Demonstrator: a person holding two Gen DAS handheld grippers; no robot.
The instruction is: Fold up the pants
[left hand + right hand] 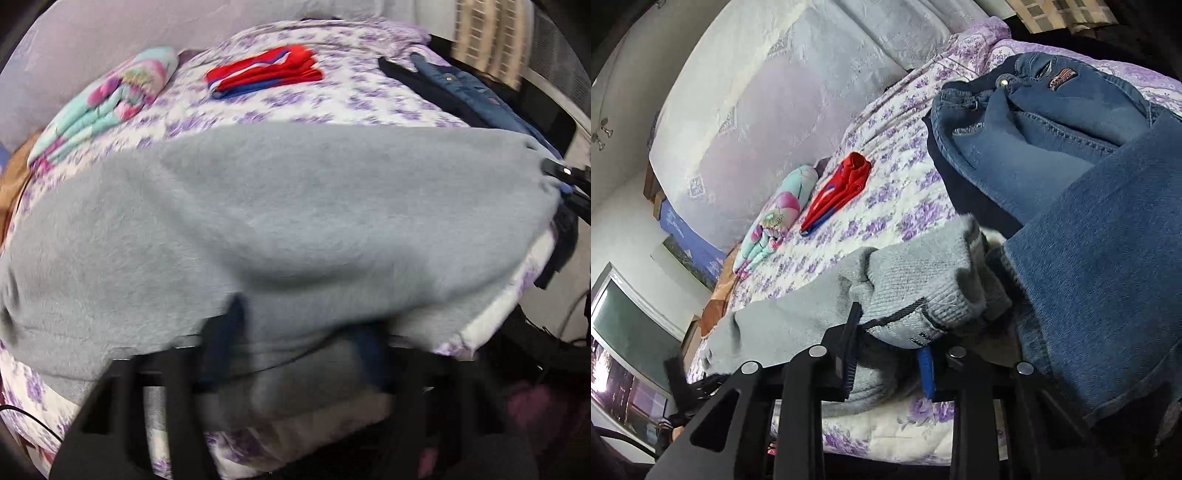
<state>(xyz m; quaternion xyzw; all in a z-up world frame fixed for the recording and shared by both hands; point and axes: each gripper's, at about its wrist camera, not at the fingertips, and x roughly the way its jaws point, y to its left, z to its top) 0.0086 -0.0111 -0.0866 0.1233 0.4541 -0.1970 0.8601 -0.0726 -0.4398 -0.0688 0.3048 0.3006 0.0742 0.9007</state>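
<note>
In the left wrist view the grey pants (pixel 295 221) stretch across the middle of the frame, long axis running from the lower left edge to the right edge, lifted slightly above the bed (pixel 295 103). The bed wears a white quilt with purple flowers. At the upper left lies a folded pastel floral cloth (pixel 107 99); right of it, at top centre, a folded red and blue garment (pixel 264 72); farther right, at the upper right, the blue jeans (pixel 465 92). The left gripper (pixel 299 343) sits at bottom centre, its jaws clenched on the near edge of the grey pants. The other gripper shows at the right edge, at the pants' far end.

In the right wrist view a pale embossed headboard (pixel 768 122) fills the upper left, and a framed window stands at the lower left. The right gripper (pixel 890 354) at bottom centre has its jaws grasping the ribbed cuff end of the pants, which trail away to the lower left. The jeans are heaped at the right.
</note>
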